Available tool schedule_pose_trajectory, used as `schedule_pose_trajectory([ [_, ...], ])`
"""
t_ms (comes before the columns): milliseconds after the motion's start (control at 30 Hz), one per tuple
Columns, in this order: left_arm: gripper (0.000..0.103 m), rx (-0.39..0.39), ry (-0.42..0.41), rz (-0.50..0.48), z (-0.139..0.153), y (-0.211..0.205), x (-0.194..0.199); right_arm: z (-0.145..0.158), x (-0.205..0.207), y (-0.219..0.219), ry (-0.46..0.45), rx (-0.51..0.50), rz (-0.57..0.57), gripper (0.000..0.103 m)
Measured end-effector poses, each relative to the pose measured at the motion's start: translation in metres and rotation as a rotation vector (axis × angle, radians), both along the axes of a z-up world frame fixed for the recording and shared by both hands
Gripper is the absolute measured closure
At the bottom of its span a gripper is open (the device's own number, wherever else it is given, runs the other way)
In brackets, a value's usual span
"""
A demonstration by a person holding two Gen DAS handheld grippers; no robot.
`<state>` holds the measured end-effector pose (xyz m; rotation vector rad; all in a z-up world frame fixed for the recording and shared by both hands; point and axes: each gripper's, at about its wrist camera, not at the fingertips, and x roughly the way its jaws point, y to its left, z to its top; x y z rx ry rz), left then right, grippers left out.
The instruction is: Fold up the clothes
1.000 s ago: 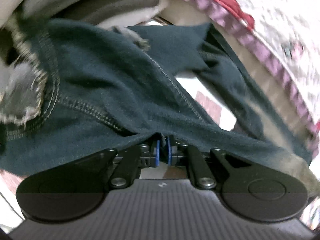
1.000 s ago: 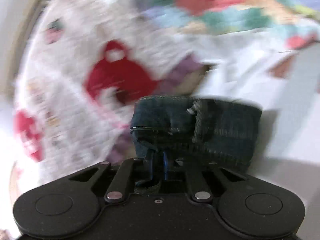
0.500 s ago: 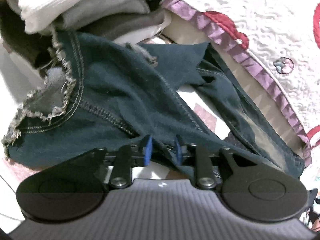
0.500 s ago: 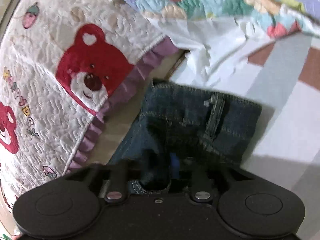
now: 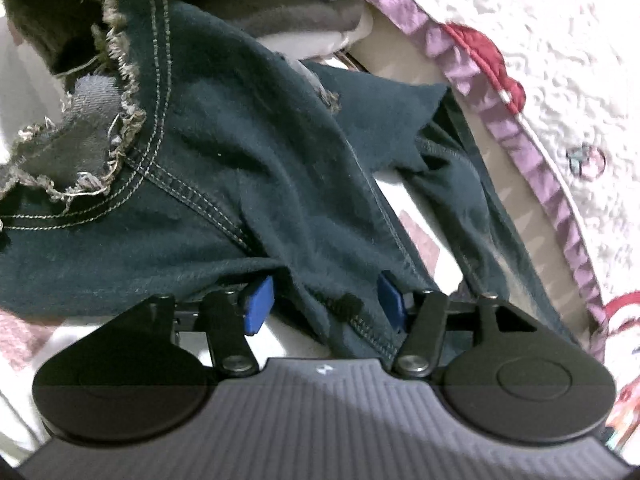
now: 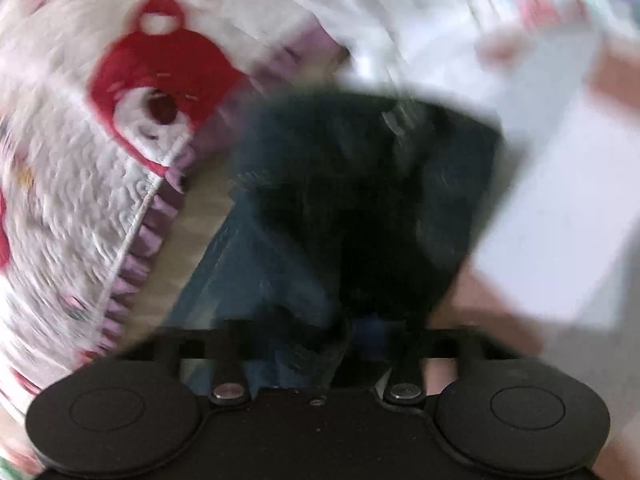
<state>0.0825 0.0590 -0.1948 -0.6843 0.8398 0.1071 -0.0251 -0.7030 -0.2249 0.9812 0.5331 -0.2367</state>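
Observation:
Dark blue jeans (image 5: 240, 160) with a frayed hem lie crumpled on the bed in the left wrist view. My left gripper (image 5: 324, 306) is open, and a fold of the denim hangs loose between its blue pads (image 5: 258, 308). The right wrist view is heavily blurred. There the jeans' waistband end (image 6: 360, 180) lies just ahead of my right gripper (image 6: 320, 340). That gripper looks open, with one blue pad (image 6: 376, 336) set off to the right of a denim hem.
A pile of grey and white folded clothes (image 5: 280, 12) sits just beyond the jeans. A white quilt with red bears and a purple frill (image 5: 560, 80) (image 6: 80, 200) borders the jeans. A white and pink checked sheet (image 6: 560, 200) lies underneath.
Both grippers held the jeans a second ago. The left pads have since spread wide and let go of the denim. The right pads also seem to have parted, and that view is blurred by motion.

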Motion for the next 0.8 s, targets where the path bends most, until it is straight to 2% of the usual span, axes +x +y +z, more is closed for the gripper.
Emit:
schedule_pose_trajectory([
  [33,0.102,0.012,-0.007,0.020,0.004,0.001,-0.003,0.007,-0.002,0.004,-0.025,-0.075,-0.001,0.090],
  [100,0.103,0.017,-0.033,0.055,0.023,0.002,-0.018,0.057,-0.036,0.017,-0.287,-0.083,-0.061,0.094],
  [133,0.103,0.005,-0.064,0.059,0.040,0.002,-0.031,0.086,-0.061,0.028,-0.357,-0.139,-0.086,0.095],
  [167,0.103,0.016,-0.080,0.048,0.053,0.003,-0.042,0.115,-0.086,0.039,-0.427,-0.198,-0.110,0.100],
  [200,0.103,0.028,-0.071,0.035,0.055,0.004,-0.048,0.136,-0.108,0.051,-0.407,-0.298,-0.139,0.103],
  [233,0.103,0.040,-0.063,0.021,0.058,0.005,-0.053,0.146,-0.123,0.053,-0.323,-0.355,-0.156,0.103],
  [300,0.103,0.063,-0.045,-0.007,0.062,0.008,-0.065,0.131,-0.134,0.037,-0.064,-0.358,-0.186,0.102],
  [367,0.103,0.063,-0.034,-0.008,0.059,0.010,-0.072,0.096,-0.137,0.012,0.156,-0.242,-0.173,0.100],
  [400,0.103,0.057,-0.031,-0.002,0.054,0.011,-0.074,0.085,-0.140,0.009,0.216,-0.189,-0.172,0.097],
  [500,0.103,0.040,-0.019,0.016,0.042,0.014,-0.080,0.075,-0.141,0.026,0.195,-0.156,-0.117,0.086],
  [567,0.103,0.029,-0.012,0.028,0.034,0.016,-0.085,0.073,-0.129,0.040,0.207,-0.159,-0.075,0.056],
  [633,0.103,0.044,-0.019,0.049,0.034,0.017,-0.086,0.072,-0.118,0.049,0.213,-0.151,-0.047,0.048],
  [700,0.103,0.041,-0.042,0.112,0.038,0.020,-0.088,0.071,-0.107,0.053,0.211,-0.129,-0.034,0.043],
  [767,0.103,0.013,-0.056,0.127,0.038,0.025,-0.090,0.056,-0.099,0.045,0.192,-0.032,-0.111,0.038],
  [800,0.103,0.029,-0.047,0.113,0.038,0.025,-0.090,0.047,-0.095,0.042,0.207,0.017,-0.169,0.038],
])
